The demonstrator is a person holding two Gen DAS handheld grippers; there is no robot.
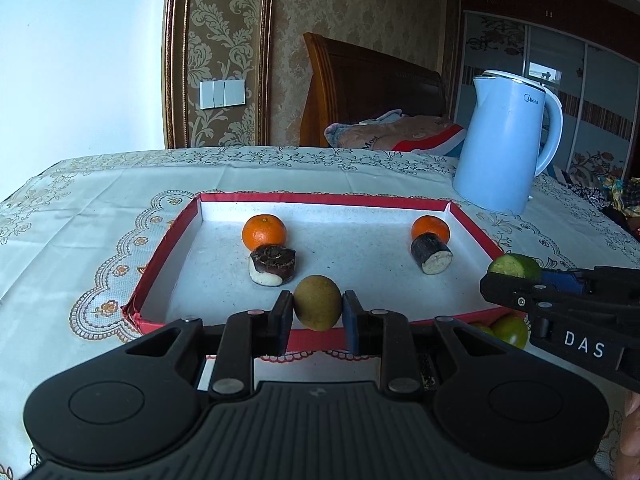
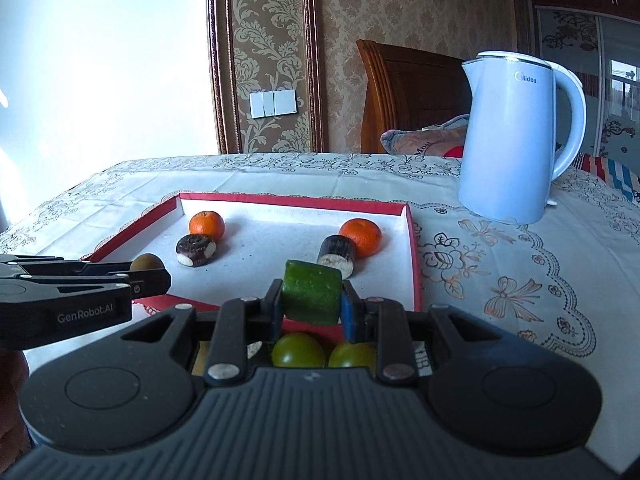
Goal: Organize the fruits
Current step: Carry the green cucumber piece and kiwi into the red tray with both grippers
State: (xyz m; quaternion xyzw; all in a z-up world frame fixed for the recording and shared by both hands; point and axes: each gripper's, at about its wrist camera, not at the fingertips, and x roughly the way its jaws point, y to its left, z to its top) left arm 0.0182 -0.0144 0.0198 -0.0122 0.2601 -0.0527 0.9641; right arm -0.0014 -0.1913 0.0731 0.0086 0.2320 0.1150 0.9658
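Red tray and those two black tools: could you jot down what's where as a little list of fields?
tray: red tray with white floor, on a patterned tablecloth
in tray: two oranges, each with a dark cut piece in front of it
left tool: shut on a brown kiwi, at the tray's near edge
right tool: shut on a green cucumber piece
under right tool: two green round fruits
behind tray: pale blue kettle
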